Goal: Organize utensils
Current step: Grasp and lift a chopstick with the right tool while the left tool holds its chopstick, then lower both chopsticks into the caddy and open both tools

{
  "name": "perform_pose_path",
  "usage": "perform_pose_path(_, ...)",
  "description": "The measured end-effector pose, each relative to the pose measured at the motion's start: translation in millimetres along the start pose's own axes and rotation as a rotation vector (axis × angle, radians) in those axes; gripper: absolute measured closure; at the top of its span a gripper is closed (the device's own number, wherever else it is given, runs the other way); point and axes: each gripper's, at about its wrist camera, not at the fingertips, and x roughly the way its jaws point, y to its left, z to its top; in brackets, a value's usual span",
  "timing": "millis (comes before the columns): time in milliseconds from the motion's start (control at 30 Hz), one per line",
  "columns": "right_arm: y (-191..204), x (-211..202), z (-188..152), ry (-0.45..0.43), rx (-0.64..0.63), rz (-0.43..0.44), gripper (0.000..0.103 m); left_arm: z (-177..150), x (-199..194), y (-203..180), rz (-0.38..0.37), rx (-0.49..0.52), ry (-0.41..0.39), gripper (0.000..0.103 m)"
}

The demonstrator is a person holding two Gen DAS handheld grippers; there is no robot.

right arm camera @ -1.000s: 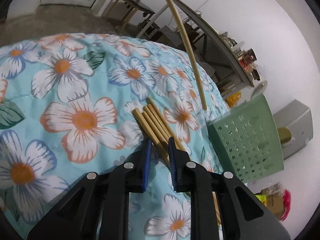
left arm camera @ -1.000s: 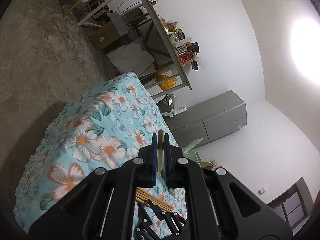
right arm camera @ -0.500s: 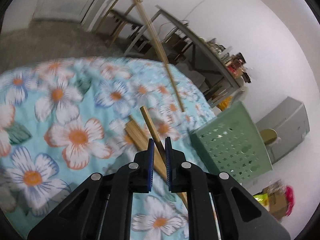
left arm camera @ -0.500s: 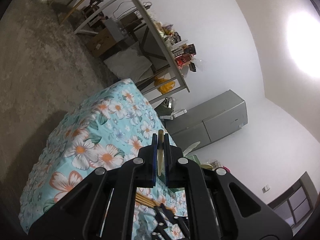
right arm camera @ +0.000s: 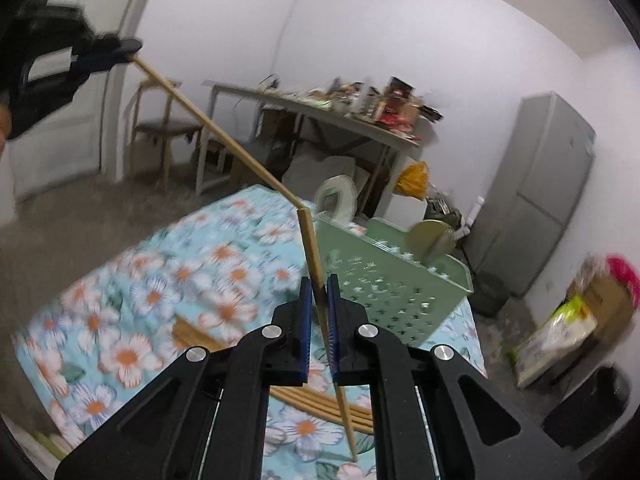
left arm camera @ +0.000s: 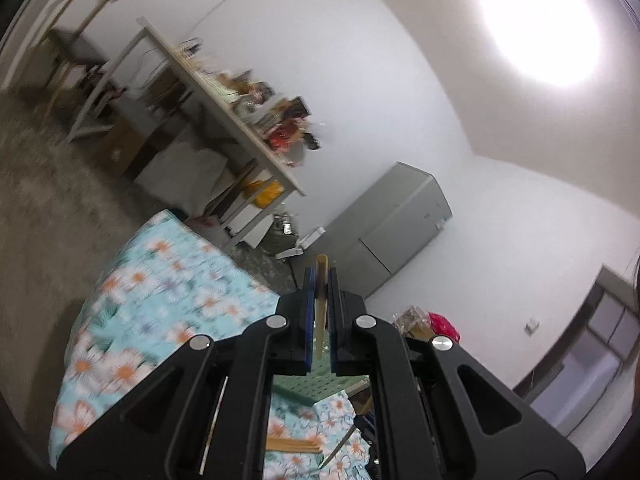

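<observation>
The left tongs (left arm camera: 321, 280) point about level across the room, their jaws pinching a chopstick (left arm camera: 321, 304) whose blunt end sticks up just past the tips. The right tongs (right arm camera: 317, 288) tilt downward over the flowered bed (right arm camera: 168, 280). Their jaws have just been closing and now clamp a second chopstick (right arm camera: 316, 264) that runs steeply up between them and down past the frame.

Both views are smeared by motion, so the clutter on the long desk (right arm camera: 320, 108) by the wall is hard to make out. In the left view the tongs' own frame hides most of the bed beneath; only a sliver of the green basket (left arm camera: 312, 384) and a few loose chopsticks (left arm camera: 292, 446) show in the gaps.

The right view gives more: the left tongs at upper left with the whole length of their chopstick slanting down toward the basket, the basket just beyond the right tongs' tips, and the loose chopsticks on the bed below and behind the tips.
</observation>
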Motion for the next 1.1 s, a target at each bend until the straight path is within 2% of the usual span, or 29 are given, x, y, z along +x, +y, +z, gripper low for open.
perform_pose_path(200, -58.0, -6.5, 8.9, -0.045, 0.176, 0.025, 0.097, -0.8, 58.6, -53.0, 0.000, 0.155, 0.047, 0.099)
perform_pose_path(400, -87.2, -11.2, 7.6, -0.083, 0.251, 0.016, 0.097, -10.6, 115.8, -80.9, 0.024, 0.256, 0.076, 0.099)
perform_pose_path(533, -102.8, -14.0, 5.7, -0.097, 0.277, 0.009, 0.097, -9.4, 141.8, -94.4, 0.035, 0.292, 0.062, 0.099)
perform_pose_path(700, -115.8, -14.4, 2.9, -0.104, 0.304, 0.012, 0.097, -10.7, 161.9, -106.0, 0.061, 0.341, 0.048, 0.099)
perform_pose_path(800, -121.6, -13.0, 2.2, -0.105, 0.320, 0.016, 0.097, -9.8, 172.1, -109.3, 0.054, 0.334, 0.058, 0.099)
perform_pose_path(900, -125.4, -13.8, 1.6, -0.110, 0.331, 0.014, 0.097, -4.4, 173.8, -115.8, 0.039, 0.339, 0.035, 0.099)
perform_pose_path(1100, -129.3, -10.4, -0.4, -0.102, 0.332, 0.020, 0.097, -4.0, 186.3, -120.9, 0.060, 0.380, -0.014, 0.099)
